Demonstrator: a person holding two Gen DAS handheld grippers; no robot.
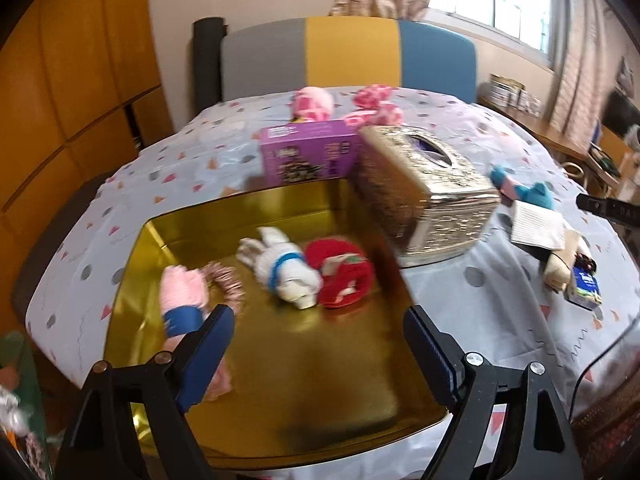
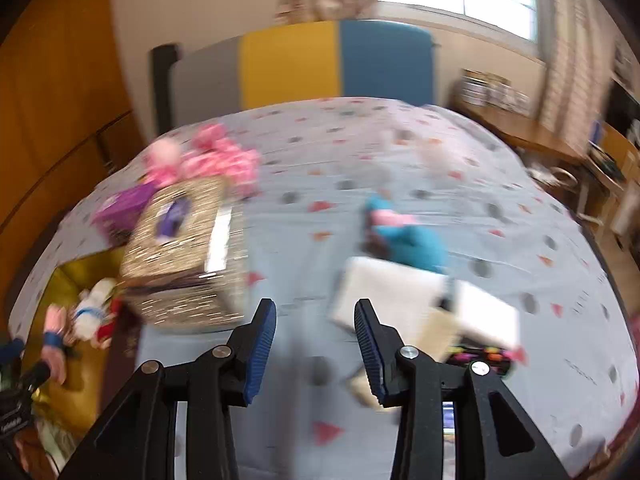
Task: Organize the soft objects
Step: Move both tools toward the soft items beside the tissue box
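Note:
A gold tin (image 1: 280,364) sits on the dotted tablecloth. In it lie a white plush dog with a blue collar (image 1: 284,272), a red soft toy (image 1: 344,276), a striped pink scrunchie (image 1: 228,280) and a pink toy with a blue band (image 1: 182,296). My left gripper (image 1: 318,314) hangs open over the tin; the pink toy lies just outside its left finger. A teal and pink soft toy (image 2: 408,236) lies further right on the cloth. My right gripper (image 2: 314,306) is open above bare cloth with nothing between its fingers. Pink plush toys (image 1: 314,102) rest at the far side.
A glittery gold tissue box (image 1: 424,188) stands against the tin's right rim, with a purple box (image 1: 308,156) behind the tin. A white booklet (image 2: 384,292), a beige item (image 1: 564,264) and a small blue carton (image 1: 584,284) lie to the right. A headboard stands beyond.

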